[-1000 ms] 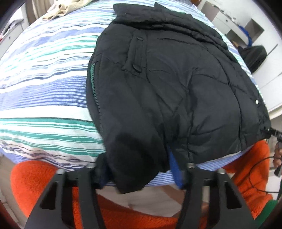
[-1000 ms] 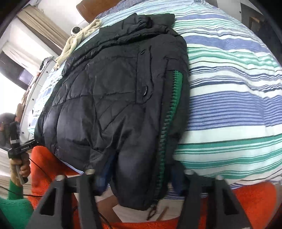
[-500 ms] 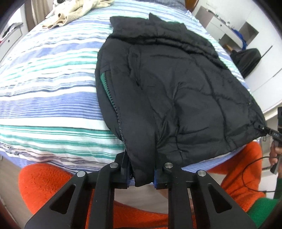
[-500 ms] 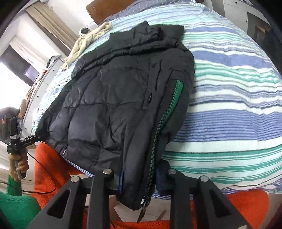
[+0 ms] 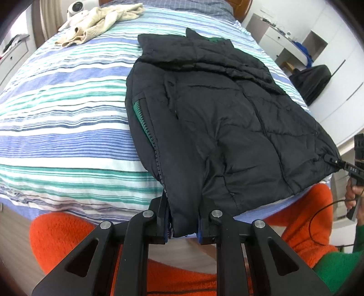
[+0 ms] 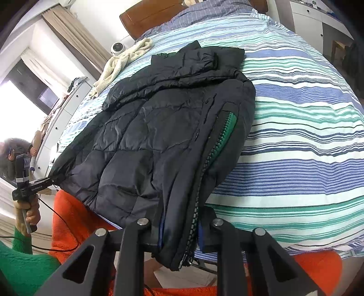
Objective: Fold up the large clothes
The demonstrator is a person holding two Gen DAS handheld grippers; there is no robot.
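left gripper (image 5: 183, 224) angling down, fingers clamping jacket (image 5: 218, 113) hem corner | right gripper (image 6: 179, 234) likewise, pinching the zipper-side corner | jacket lying on striped bed (image 5: 56, 118), collar pointing toward headboard

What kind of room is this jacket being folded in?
Most likely a bedroom: the black jacket lies on a bed with a striped cover, a wooden headboard behind it and curtains at a window.
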